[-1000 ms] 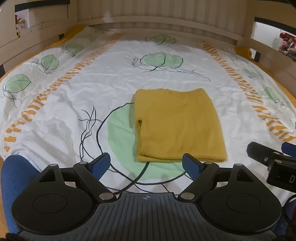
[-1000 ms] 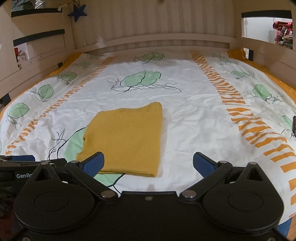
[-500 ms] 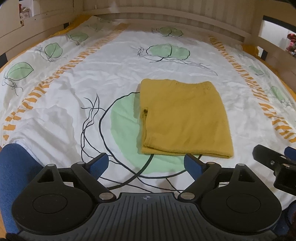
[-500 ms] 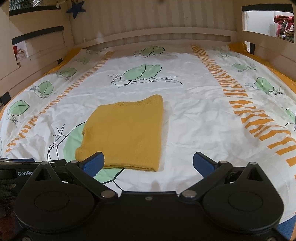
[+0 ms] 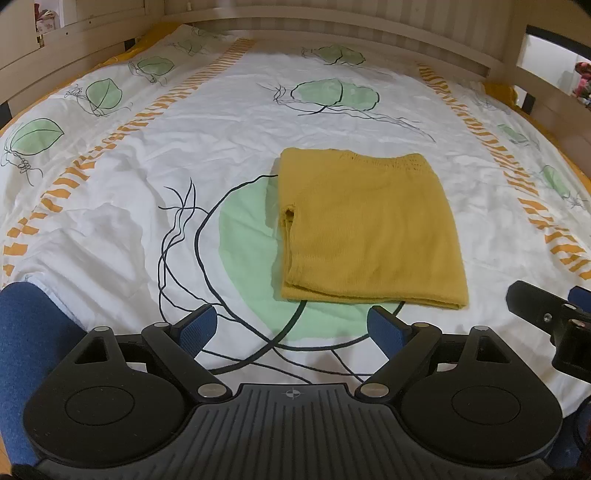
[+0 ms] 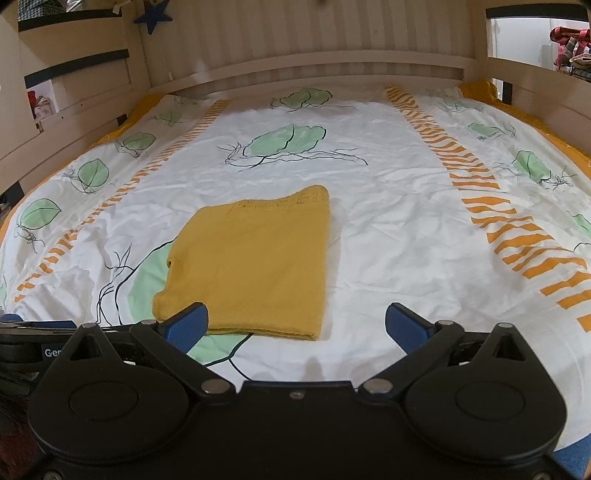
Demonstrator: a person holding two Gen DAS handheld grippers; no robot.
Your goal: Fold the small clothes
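Folded yellow garment (image 5: 369,225) on leaf-print bedsheet (image 5: 221,122)

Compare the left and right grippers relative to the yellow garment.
The left gripper frames the yellow garment's near-left corner; the right gripper frames its near-right corner. In the right view a blue pad overlaps the hem; the left's pads don't. Both are open and empty.

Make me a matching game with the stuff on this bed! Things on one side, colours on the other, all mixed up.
Things:
1. folded knit garment
2. left gripper finger pads
3. big round patch on the bedsheet
4. star on the bed frame

Colours:
A. pale green
B. mustard yellow
C. dark blue, up on the wood
D. blue, spread wide apart

Pairs: 1-B, 2-D, 3-A, 4-C
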